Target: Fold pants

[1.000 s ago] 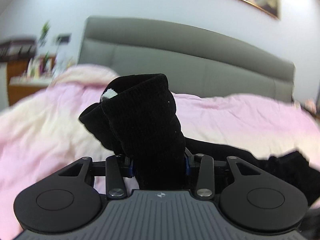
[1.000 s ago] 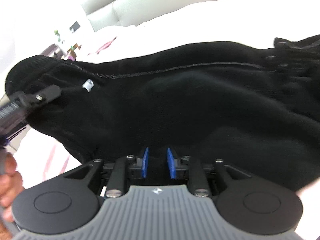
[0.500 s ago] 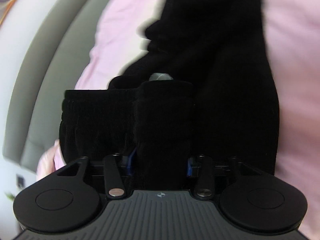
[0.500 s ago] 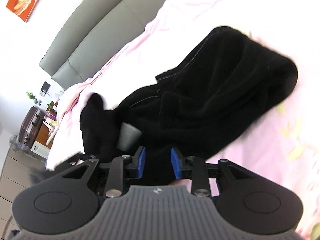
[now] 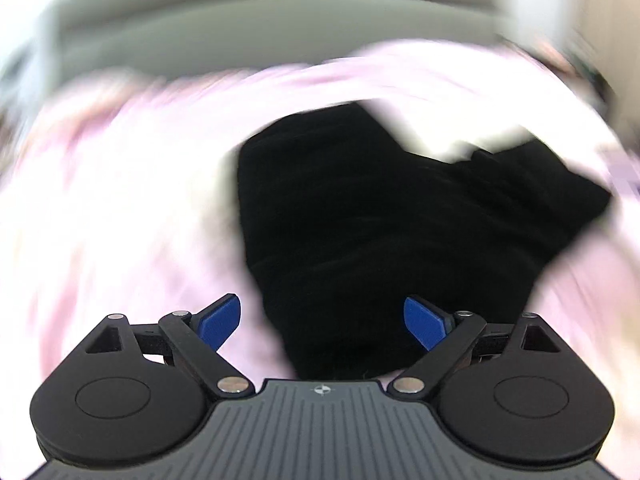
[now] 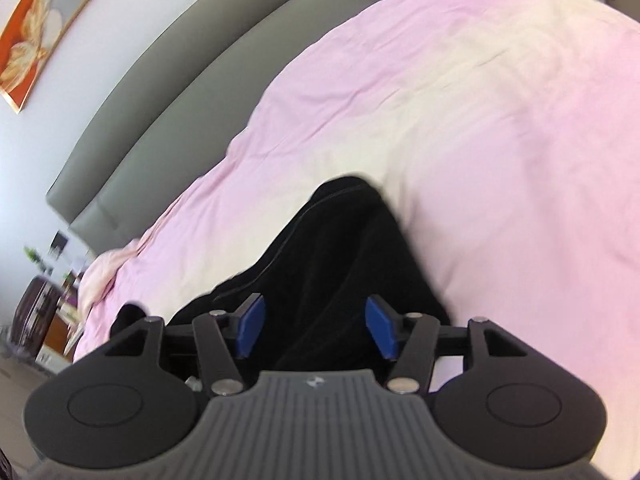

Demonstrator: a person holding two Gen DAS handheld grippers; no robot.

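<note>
The black pants (image 5: pixel 384 216) lie in a bunched heap on the pink bedspread (image 5: pixel 120 220). The left wrist view is motion-blurred. My left gripper (image 5: pixel 322 322) is open, its blue pads wide apart, just above the near edge of the pants and holding nothing. In the right wrist view the pants (image 6: pixel 340 256) lie just ahead of and under my right gripper (image 6: pixel 316 330), which is open too, pads apart over the fabric, gripping nothing.
The pink bedspread (image 6: pixel 480 120) covers the bed around the pants. A grey padded headboard (image 6: pixel 192 80) runs along the far side. A framed picture (image 6: pixel 36 36) hangs on the wall. Shelves and clutter (image 6: pixel 44 300) stand left of the bed.
Both grippers have opened. The left has let go of the pants' waistband, and the pants have dropped onto the bed. Both cameras have swung to face across the bed.
</note>
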